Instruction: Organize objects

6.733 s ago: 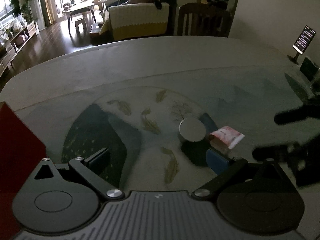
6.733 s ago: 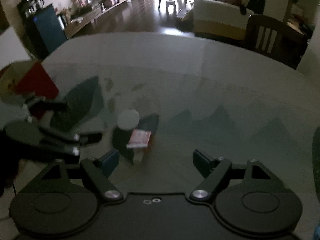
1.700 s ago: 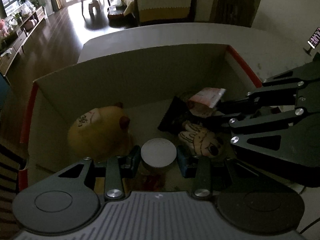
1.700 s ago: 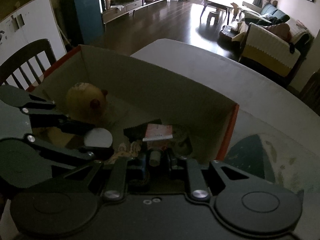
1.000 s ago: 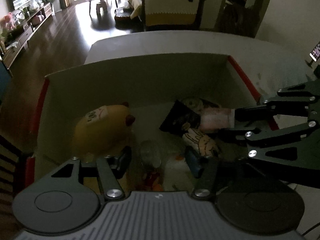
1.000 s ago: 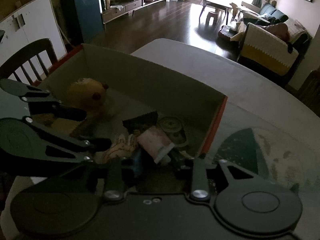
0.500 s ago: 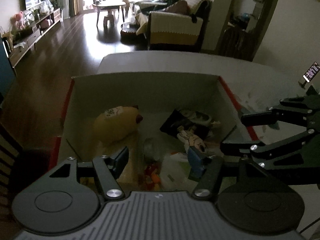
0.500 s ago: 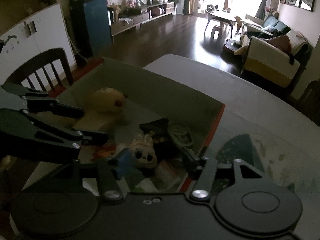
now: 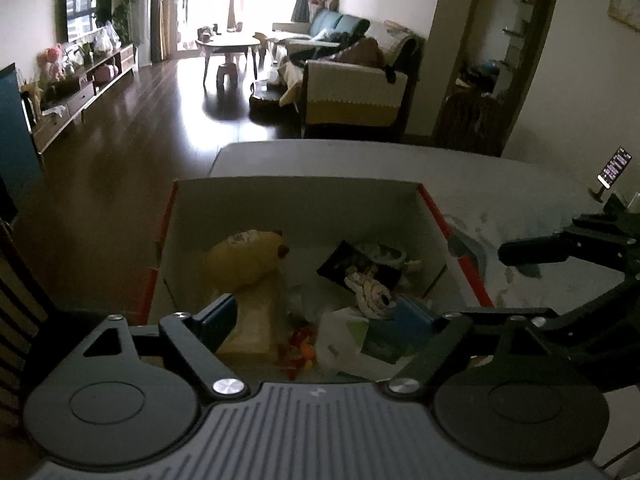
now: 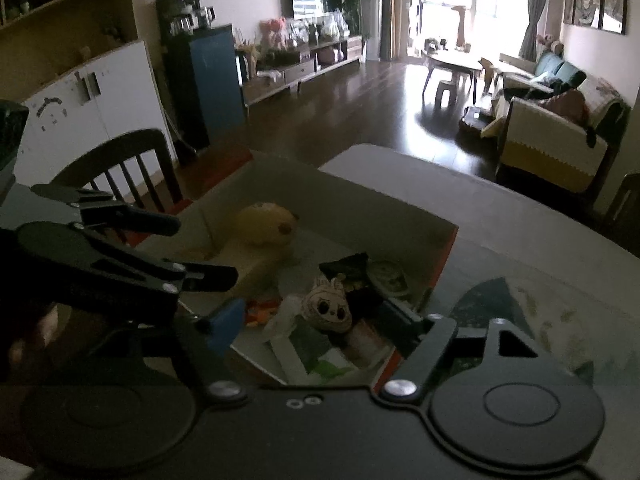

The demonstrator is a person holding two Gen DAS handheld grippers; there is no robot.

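Observation:
An open cardboard box [image 9: 296,196] with red edges stands at the table's end. A yellow plush [image 9: 246,258], a black packet [image 9: 352,264], a small doll [image 9: 370,290] and white wrappers lie inside it. My left gripper [image 9: 318,316] hovers open and empty above the box's near side. From the right, one finger [image 9: 532,249] of the other gripper reaches in over the table. In the right wrist view my right gripper [image 10: 314,320] is open and empty above the doll [image 10: 326,306], with the yellow plush [image 10: 266,224] behind it and the left gripper [image 10: 204,250] at the left.
A dark wooden chair [image 10: 120,164] stands behind the box's left side. The grey table [image 9: 500,184] stretches right of the box, with a patterned mat [image 10: 520,312] and a phone on a stand [image 9: 614,168]. Beyond lies dark floor and a sofa.
Both grippers opened and let the round white-lidded tin and the pink packet drop into the box. They have since drawn up and back from it.

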